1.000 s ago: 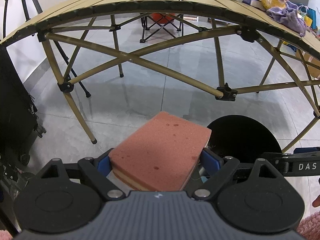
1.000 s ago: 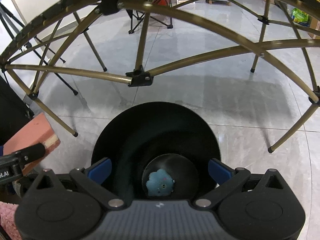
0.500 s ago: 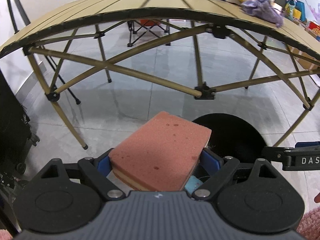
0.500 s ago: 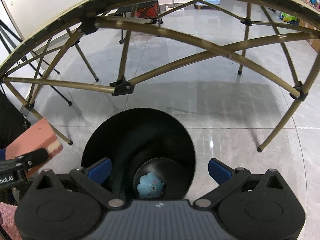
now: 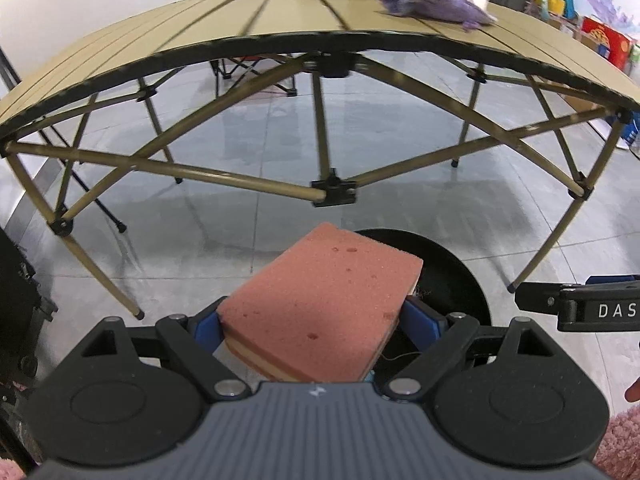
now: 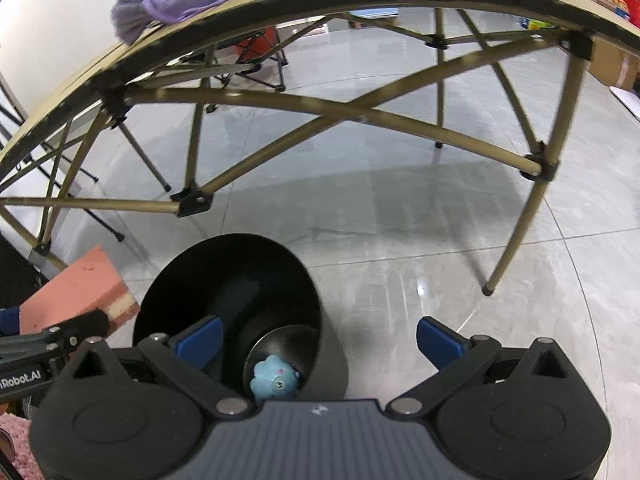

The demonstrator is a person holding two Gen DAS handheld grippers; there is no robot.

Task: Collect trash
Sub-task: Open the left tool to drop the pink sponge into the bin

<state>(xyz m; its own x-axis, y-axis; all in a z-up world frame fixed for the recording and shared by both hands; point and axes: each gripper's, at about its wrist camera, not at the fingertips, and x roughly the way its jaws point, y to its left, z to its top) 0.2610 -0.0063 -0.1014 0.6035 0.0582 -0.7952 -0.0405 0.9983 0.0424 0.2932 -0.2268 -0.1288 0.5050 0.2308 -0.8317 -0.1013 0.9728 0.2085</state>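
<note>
My left gripper (image 5: pixel 316 322) is shut on a pink sponge (image 5: pixel 324 304) with a pale lower layer, held just left of and above the black trash bin (image 5: pixel 452 280). The sponge also shows at the left edge of the right wrist view (image 6: pixel 76 288). My right gripper (image 6: pixel 320 340) is open and empty, above the right part of the bin (image 6: pixel 228 280). A small blue toy-like object (image 6: pixel 274 378) lies at the bin's bottom.
A tan folding table (image 5: pixel 280 28) with crossed legs stands ahead, with a purple cloth (image 5: pixel 432 0) and other items on it. A folding chair (image 6: pixel 248 60) stands beyond. Grey tiled floor (image 6: pixel 400 220) lies all around. Dark equipment (image 5: pixel 16 300) is at the left.
Both grippers have risen and tilted up, so the tabletop shows more. The right gripper has shifted right relative to the bin. The left gripper still holds the sponge.
</note>
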